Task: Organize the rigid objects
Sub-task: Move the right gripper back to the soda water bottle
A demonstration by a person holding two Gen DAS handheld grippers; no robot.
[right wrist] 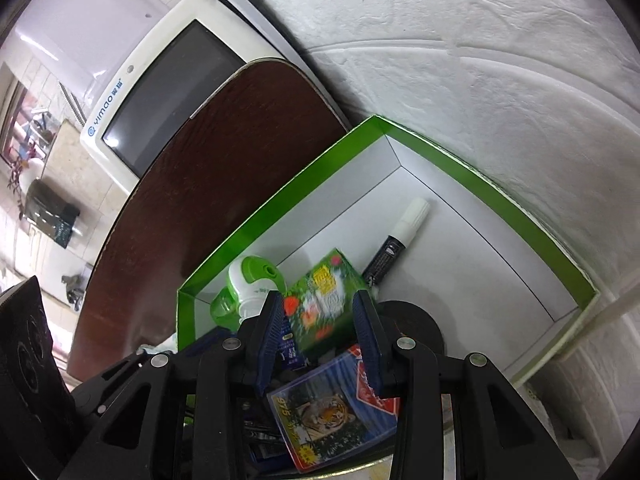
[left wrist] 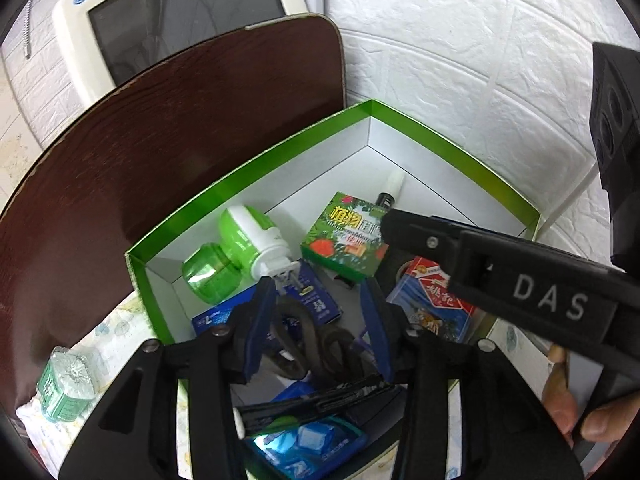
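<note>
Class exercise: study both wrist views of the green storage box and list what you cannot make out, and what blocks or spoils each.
- Black scissors, left wrist view: blades hidden behind the left hand-held gripper.
- Tiger card pack, right wrist view: print blurred, edges covered by the right hand-held gripper.
- Marker, left wrist view: barrel hidden by the green leafy box.

A green-rimmed box (left wrist: 256, 184) with white inside walls sits open on the desk. Inside lie a green-and-white plug-in vaporizer (left wrist: 236, 252) on its side, a small leafy green carton (left wrist: 344, 236), a black marker with white cap (right wrist: 400, 236) near the far corner, a tiger-printed card pack (right wrist: 332, 412) and black scissors (left wrist: 320, 344).
</note>
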